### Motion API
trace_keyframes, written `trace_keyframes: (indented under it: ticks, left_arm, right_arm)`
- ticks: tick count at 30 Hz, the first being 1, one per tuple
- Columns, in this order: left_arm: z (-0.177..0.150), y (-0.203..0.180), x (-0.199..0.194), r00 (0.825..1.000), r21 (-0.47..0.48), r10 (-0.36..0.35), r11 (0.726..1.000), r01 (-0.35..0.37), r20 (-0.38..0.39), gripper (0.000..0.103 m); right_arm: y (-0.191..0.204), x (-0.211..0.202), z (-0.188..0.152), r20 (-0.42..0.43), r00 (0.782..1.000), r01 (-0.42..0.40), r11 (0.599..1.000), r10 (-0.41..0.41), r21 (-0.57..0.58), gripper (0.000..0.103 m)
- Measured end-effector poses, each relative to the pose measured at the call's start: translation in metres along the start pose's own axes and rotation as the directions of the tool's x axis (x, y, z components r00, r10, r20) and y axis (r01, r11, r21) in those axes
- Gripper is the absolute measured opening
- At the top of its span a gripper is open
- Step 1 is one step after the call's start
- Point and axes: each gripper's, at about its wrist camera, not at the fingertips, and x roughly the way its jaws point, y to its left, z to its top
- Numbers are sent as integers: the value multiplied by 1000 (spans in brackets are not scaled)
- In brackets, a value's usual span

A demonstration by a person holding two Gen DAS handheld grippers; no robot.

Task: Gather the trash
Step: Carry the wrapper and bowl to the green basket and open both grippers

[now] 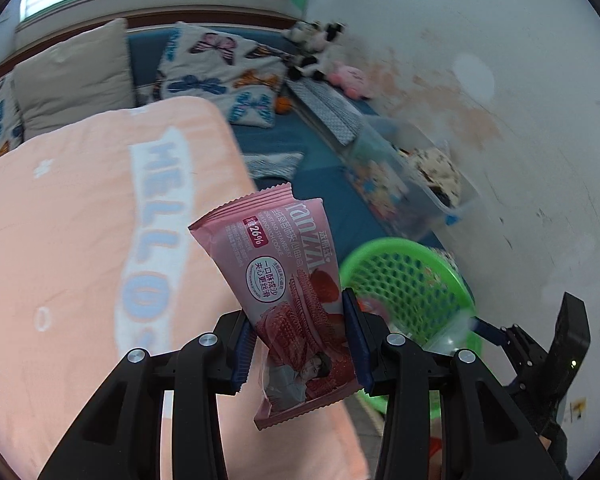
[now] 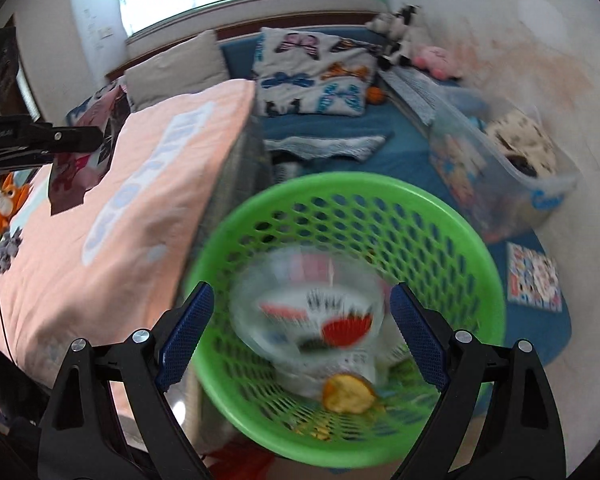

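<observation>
- Left wrist view: the left gripper [image 1: 300,344] is clamped on a pink cookie wrapper [image 1: 284,276], blue pads pressing both of its long edges; the wrapper stands up past the fingertips, its crimped top edge free in the air.
- Below it lies a peach blanket [image 1: 80,240], whose right edge drops off beside the green basket [image 1: 404,280]; the wrapper hangs over the blanket side of that edge, near the basket rim but not above its opening.
- Right wrist view: the right gripper [image 2: 300,332] is spread wide with nothing between its fingers, poised directly above the basket's mouth.
- Inside the basket a blurred clear plastic cup [image 2: 308,316] sits beside a browned apple piece [image 2: 348,394] on the mesh floor.
- The basket's left rim stands just beside the blanket's edge; to its right is bare blue mat [image 2: 404,152], then a clear storage bin [image 2: 512,184] against the wall [image 2: 560,80].
- The left gripper and wrapper show at the far left of this view, well apart from the basket.
</observation>
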Motion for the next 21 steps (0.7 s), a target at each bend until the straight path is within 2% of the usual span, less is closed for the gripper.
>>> trace_keyframes:
  ticks: [8, 21]
  left_arm:
    - [-10, -44, 27, 998, 71, -38, 997, 41, -53, 40]
    - [-22, -75, 51, 992, 120, -73, 989, 86, -107, 43]
  right_arm:
    - [-30, -8, -21, 1, 1000, 23, 997, -23, 75, 92]
    - [-29, -34, -31, 50, 998, 38, 996, -42, 83, 94]
